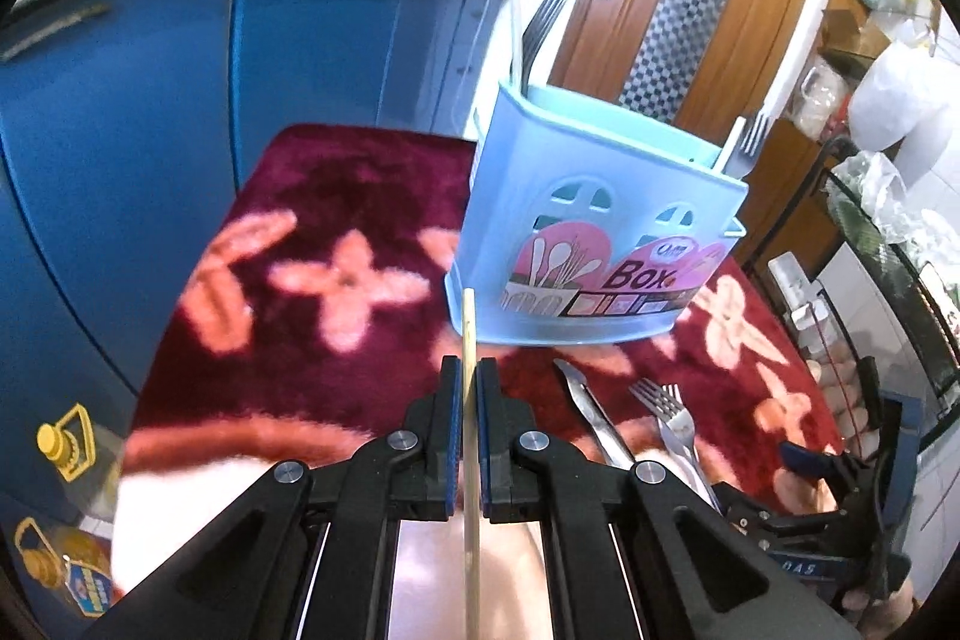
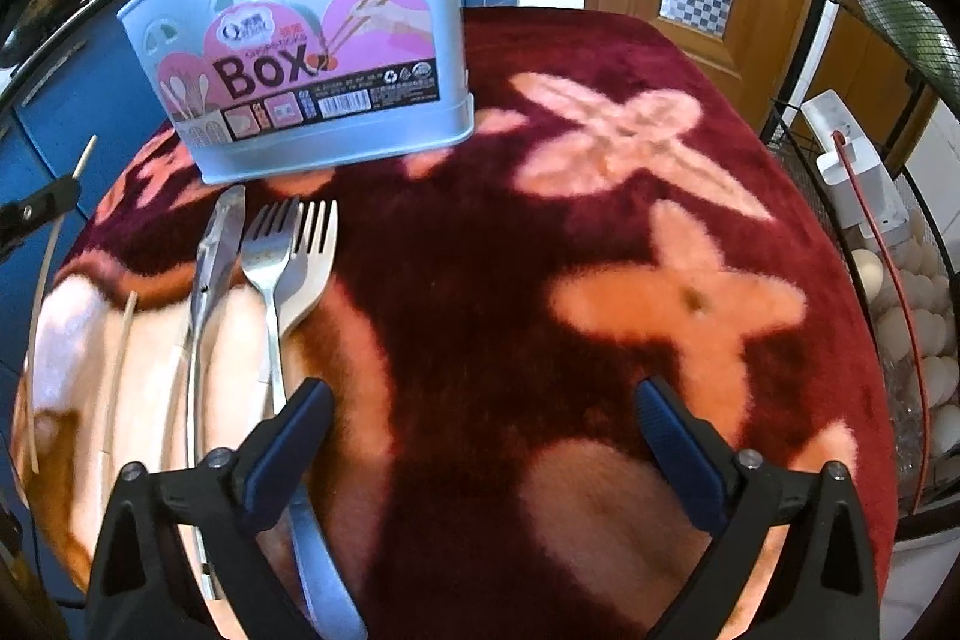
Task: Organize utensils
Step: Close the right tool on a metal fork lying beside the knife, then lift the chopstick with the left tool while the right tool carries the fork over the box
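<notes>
Our left gripper (image 1: 469, 388) pinches a thin pale wooden chopstick (image 1: 468, 328) upright, presumably for dropping into the light-blue plastic utensil box (image 1: 600, 232) at the red floral blanket's (image 2: 600, 232) far edge, while our right gripper (image 2: 480, 424) hangs spread beside the steel fork (image 2: 267, 268).

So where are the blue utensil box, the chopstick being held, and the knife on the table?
blue utensil box (image 2: 312, 58): right wrist view, front label.
chopstick (image 1: 468, 334): left wrist view, shaft above the fingers.
knife (image 2: 219, 244): right wrist view, blade.

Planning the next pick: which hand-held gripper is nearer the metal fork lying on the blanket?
Right. The right hand-held gripper hangs open with its left finger over the metal fork handle. The left hand-held gripper, clamped on a chopstick, sits off to the fork's left.
</notes>
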Available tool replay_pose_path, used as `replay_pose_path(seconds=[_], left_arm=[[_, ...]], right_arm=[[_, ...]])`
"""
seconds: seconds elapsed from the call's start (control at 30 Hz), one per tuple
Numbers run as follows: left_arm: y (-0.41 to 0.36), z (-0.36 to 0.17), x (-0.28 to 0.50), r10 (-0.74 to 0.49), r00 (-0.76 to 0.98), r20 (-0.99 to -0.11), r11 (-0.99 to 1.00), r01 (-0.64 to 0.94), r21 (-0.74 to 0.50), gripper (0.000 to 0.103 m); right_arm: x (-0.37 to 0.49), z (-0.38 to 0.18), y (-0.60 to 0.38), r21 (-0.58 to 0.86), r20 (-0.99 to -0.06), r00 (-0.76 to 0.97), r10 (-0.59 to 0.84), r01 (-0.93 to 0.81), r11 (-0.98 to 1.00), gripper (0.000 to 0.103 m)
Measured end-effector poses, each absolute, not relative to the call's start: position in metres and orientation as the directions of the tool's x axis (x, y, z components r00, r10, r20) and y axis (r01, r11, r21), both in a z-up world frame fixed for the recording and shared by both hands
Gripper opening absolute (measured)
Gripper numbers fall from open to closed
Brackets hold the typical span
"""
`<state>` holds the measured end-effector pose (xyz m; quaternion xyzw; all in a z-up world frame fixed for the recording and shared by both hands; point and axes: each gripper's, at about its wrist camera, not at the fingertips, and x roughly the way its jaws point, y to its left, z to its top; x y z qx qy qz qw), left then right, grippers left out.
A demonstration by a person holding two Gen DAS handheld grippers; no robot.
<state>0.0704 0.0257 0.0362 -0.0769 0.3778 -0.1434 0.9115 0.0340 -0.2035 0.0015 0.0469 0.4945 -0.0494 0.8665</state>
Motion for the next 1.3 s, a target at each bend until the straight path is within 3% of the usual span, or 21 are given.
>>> replay_pose_path(seconds=[0.1,0.3,0.4,0.7,0.8,0.87,0.93,1.0,1.3], left_arm=[[0.030,0.041,0.065,-0.326,0.687,-0.650,0.945,0.206,-0.255,0.004],[0.036,0.045,0.057,-0.312,0.713,-0.628,0.949,0.196,-0.248,0.004],[0.039,0.046,0.055,-0.312,0.718,-0.622,0.948,0.192,-0.254,0.004],[0.042,0.046,0.052,-0.320,0.721,-0.615,0.945,0.192,-0.266,0.004],[0.040,0.046,0.051,-0.322,0.721,-0.613,0.944,0.197,-0.265,0.004],[0.039,0.047,0.051,-0.324,0.722,-0.611,0.944,0.200,-0.263,0.004],[0.037,0.047,0.051,-0.328,0.722,-0.609,0.942,0.204,-0.265,0.004],[0.036,0.047,0.050,-0.330,0.722,-0.608,0.942,0.207,-0.266,0.004],[0.028,0.052,0.046,-0.342,0.726,-0.596,0.938,0.225,-0.265,0.004]], right_arm=[[0.031,0.014,-0.202,0.056,-0.843,0.538,-0.023,0.129,0.990,0.088],[0.035,0.038,-0.178,0.075,-0.801,0.597,0.046,0.024,0.997,0.086],[0.044,0.041,-0.165,0.076,-0.804,0.589,0.080,-0.031,0.997,0.079],[0.073,0.027,-0.143,0.017,-0.838,0.540,0.082,-0.124,0.992,0.073],[0.080,0.019,-0.143,0.020,-0.849,0.523,0.082,-0.123,0.992,0.062],[0.082,0.015,-0.143,0.028,-0.856,0.510,0.085,-0.118,0.993,0.051],[0.082,0.012,-0.147,0.051,-0.856,0.508,0.100,-0.110,0.993,0.032],[0.078,0.014,-0.152,0.070,-0.844,0.526,0.109,-0.094,0.993,0.025],[0.054,0.033,-0.163,0.162,-0.767,0.614,0.188,-0.098,0.982,0.025]])
